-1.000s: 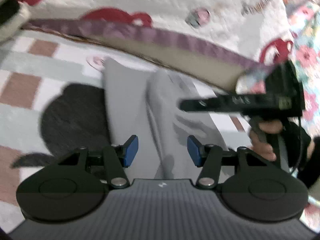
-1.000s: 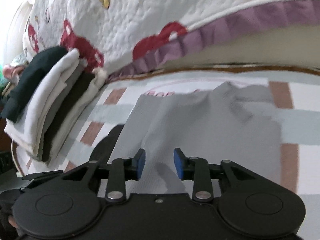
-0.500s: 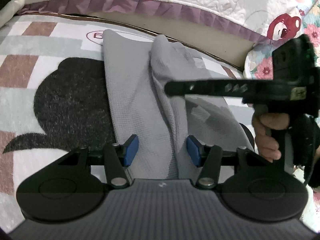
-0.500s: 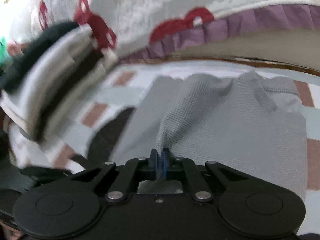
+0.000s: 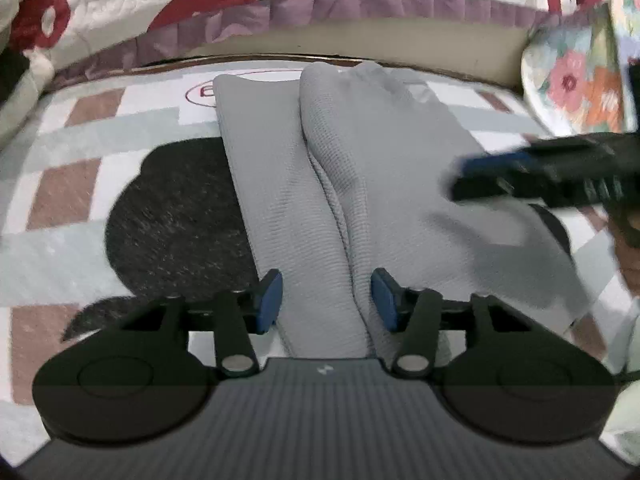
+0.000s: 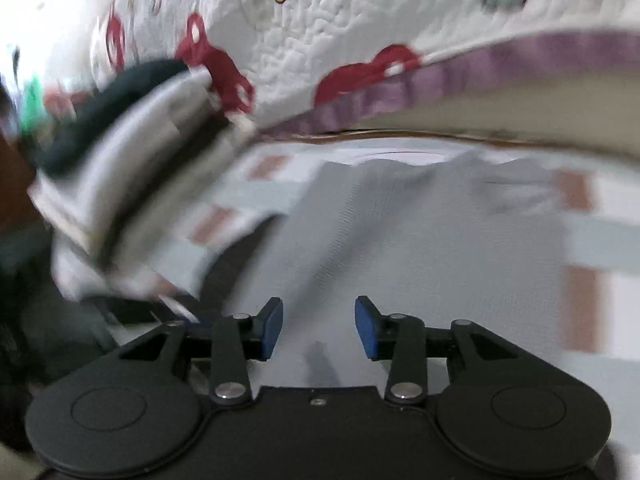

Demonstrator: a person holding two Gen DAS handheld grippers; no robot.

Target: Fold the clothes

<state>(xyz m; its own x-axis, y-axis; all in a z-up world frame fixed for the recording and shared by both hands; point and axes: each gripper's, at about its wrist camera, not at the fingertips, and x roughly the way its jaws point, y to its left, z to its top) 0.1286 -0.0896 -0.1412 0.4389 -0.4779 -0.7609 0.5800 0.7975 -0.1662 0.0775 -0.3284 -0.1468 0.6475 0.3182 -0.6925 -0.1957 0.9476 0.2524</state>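
Note:
A grey waffle-knit garment (image 5: 360, 180) lies lengthwise on the checked mat (image 5: 80, 128), its right part folded over into a long ridge. My left gripper (image 5: 326, 300) hovers open over the near end, the ridge running between its blue pads without touching them. In the left wrist view, my right gripper (image 5: 460, 176) reaches in from the right above the cloth, blurred. In its own view, the right gripper (image 6: 319, 326) has its jaws opening over the grey garment (image 6: 420, 240), with nothing pinched between the pads.
A stack of folded clothes (image 6: 120, 140) sits at the left by the white quilt with red prints (image 6: 340, 20). A black shape (image 5: 180, 208) is printed on the mat. Floral cloth (image 5: 572, 80) lies at the right. A person's hand (image 5: 628, 248) holds the right gripper.
The right gripper shut on a fold of the grey garment half a second ago, then let go and drew back to the right. The left gripper has tilted and moved a little.

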